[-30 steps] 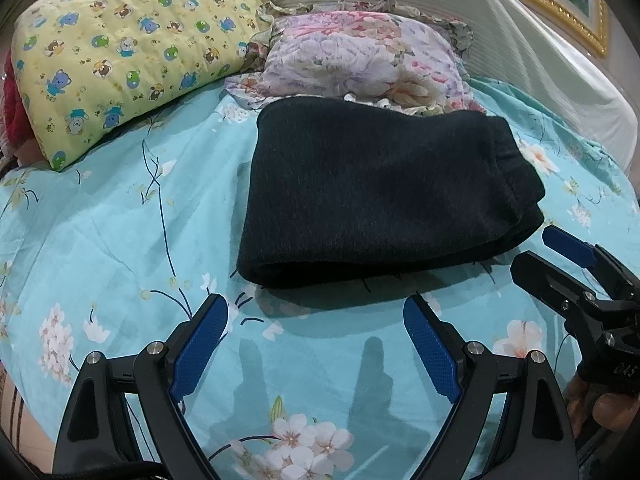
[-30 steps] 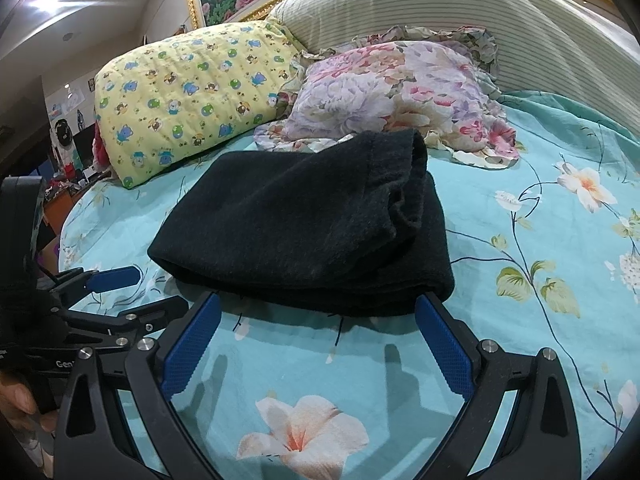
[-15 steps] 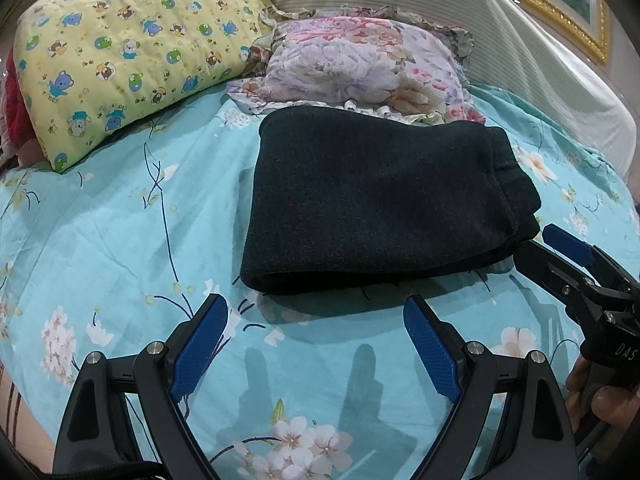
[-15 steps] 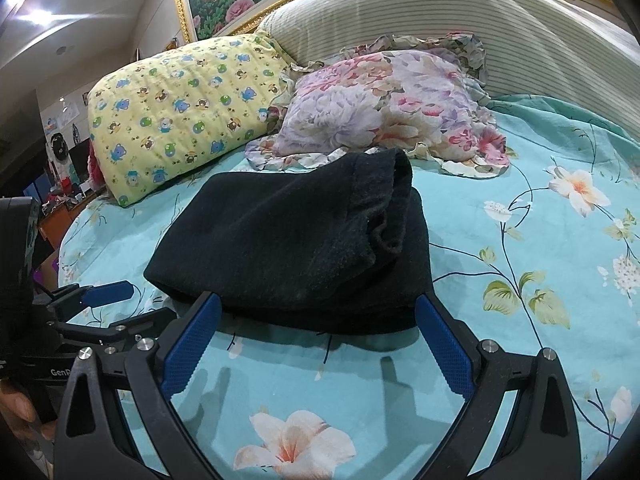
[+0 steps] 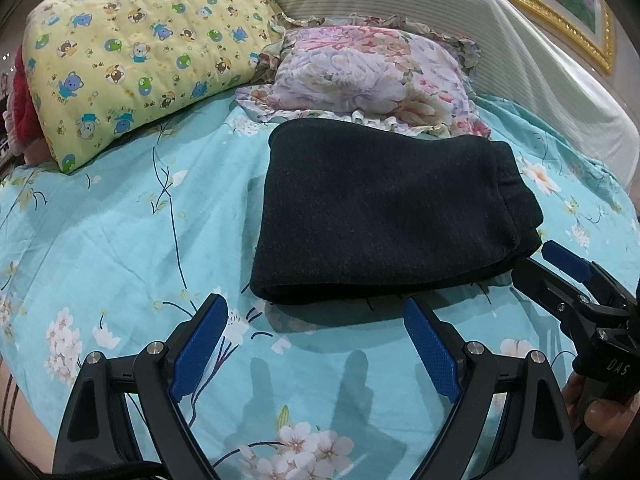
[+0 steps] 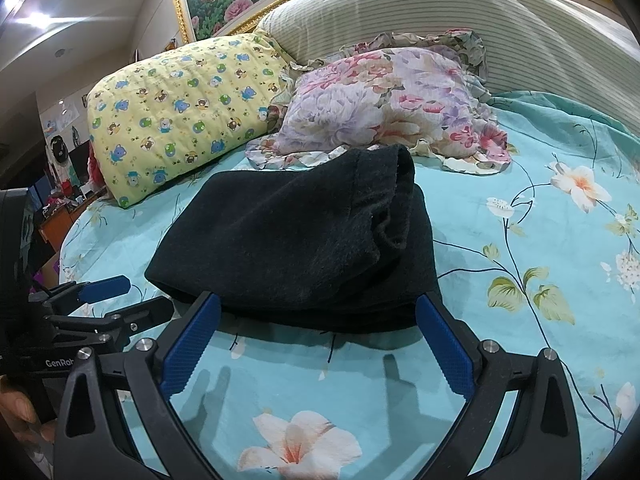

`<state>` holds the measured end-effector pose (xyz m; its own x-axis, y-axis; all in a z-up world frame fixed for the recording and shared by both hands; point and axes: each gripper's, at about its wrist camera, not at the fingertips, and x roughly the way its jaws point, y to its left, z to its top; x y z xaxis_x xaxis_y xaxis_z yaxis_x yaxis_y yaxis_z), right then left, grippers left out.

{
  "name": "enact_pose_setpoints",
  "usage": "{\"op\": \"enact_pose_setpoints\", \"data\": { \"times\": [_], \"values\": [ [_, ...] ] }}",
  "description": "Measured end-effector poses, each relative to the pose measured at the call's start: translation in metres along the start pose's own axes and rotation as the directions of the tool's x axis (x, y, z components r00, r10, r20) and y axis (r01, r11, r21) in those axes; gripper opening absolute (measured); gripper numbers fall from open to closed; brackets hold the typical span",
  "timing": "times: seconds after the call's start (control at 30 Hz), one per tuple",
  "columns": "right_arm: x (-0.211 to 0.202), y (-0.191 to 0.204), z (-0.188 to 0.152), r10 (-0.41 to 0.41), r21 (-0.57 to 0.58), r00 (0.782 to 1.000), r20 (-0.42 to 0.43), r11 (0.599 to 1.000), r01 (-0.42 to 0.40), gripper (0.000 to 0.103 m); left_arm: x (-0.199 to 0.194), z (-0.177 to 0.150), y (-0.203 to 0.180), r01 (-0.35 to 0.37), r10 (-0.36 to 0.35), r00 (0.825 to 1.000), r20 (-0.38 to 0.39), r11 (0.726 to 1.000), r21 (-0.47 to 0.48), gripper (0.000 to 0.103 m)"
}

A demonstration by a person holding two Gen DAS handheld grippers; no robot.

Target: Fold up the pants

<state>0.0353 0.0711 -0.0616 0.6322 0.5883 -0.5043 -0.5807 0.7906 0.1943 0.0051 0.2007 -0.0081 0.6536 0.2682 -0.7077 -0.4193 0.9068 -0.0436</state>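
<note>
One pair of black pants (image 5: 384, 216) lies folded into a thick bundle on the bed's turquoise flowered sheet (image 5: 120, 240), just in front of a floral pillow (image 5: 372, 76) and beside a yellow pillow (image 5: 132, 56). Both claws, left (image 5: 316, 344) and right (image 6: 316, 344), gape wide and empty near its front edge.

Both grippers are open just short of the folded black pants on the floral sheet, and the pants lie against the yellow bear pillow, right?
Not quite. In the left wrist view the pants lie against the floral pillow, apart from the yellow bear pillow. The rest holds: left gripper and right gripper are open, just short of them on the floral sheet.
</note>
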Motion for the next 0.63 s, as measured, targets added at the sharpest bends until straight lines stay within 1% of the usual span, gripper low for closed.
{"op": "enact_pose_setpoints", "data": {
  "times": [0.63],
  "values": [
    [-0.0007, -0.0024, 0.0029, 0.001, 0.01, 1.0, 0.009, 1.0, -0.001, 0.099, -0.0019, 0.0072, -0.0053, 0.015, -0.015, 1.0, 0.01, 1.0, 0.011, 0.09]
  ]
}}
